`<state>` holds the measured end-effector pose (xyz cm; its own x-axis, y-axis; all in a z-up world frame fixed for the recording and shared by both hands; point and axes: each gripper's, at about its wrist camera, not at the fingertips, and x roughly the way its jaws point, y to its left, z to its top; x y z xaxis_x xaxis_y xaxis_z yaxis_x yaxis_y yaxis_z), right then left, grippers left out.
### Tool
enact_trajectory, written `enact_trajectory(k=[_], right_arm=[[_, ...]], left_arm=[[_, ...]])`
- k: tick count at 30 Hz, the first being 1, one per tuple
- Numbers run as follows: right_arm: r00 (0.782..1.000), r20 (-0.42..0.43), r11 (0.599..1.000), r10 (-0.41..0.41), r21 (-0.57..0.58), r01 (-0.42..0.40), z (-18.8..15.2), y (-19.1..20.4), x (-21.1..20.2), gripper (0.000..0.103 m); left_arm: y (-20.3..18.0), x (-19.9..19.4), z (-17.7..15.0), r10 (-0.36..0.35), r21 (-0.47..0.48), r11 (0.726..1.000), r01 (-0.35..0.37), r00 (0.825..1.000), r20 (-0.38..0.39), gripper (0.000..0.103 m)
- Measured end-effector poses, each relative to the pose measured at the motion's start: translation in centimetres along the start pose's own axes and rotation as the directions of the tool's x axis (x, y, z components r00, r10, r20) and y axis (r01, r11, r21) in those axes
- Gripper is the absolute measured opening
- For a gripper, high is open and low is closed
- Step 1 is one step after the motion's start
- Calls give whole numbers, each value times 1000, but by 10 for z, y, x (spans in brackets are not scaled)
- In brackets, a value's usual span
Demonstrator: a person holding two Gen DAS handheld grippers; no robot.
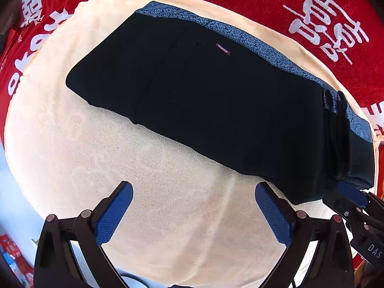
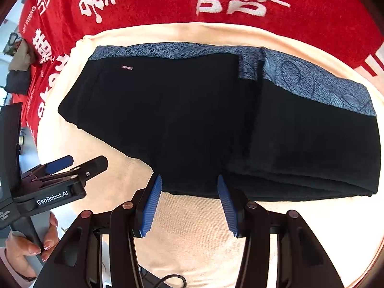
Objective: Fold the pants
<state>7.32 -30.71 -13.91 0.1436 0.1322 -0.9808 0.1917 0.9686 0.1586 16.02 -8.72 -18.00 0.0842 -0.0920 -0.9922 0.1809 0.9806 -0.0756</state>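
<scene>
The pants (image 2: 192, 120) lie folded into a thick bundle on the cream towel (image 2: 192, 235). Left gripper (image 1: 194, 212) wide open, empty, hovering near. Right gripper (image 2: 189, 202) open at the near edge, holding nothing. Perhaps one last fold remains.

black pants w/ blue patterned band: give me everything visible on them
The black pants with the blue patterned waistband lie flat, folded into a layered bundle, on the cream towel. Dark knit-looking fabric; small "FASHION" tag near the band. The open right gripper sits at their near edge; contact unclear. The open left gripper is clear.
</scene>
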Motion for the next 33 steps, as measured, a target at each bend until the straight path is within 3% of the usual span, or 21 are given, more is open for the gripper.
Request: enact_trajectory(k=[8,12,16,25,29,33], right_arm=[[999,-41,1000,0,10,1,3,-1,21,53],[999,-34,1000,-16,-6,16,1,4,23,57],[999,-34,1000,-18,-1,18,3,5,25,59],[999,-35,1000,-4,29,5,5,0,27,60],[999,-32,1000,-8,24,9,6,1,28,61],[999,-30,1000,-17,23,18,6,3,29,62]], left_arm=[[3,-2,10,-6,4,1000,6,1000,3,102],[11,-3,13,-54,3,999,54,999,-2,102],[30,-4,19,-105,-46,993,105,994,9,102],[70,2,27,-131,-140,981,133,991,23,102],[91,3,40,-193,-178,962,205,978,83,102],[113,9,49,-302,-251,911,327,944,133,102]])
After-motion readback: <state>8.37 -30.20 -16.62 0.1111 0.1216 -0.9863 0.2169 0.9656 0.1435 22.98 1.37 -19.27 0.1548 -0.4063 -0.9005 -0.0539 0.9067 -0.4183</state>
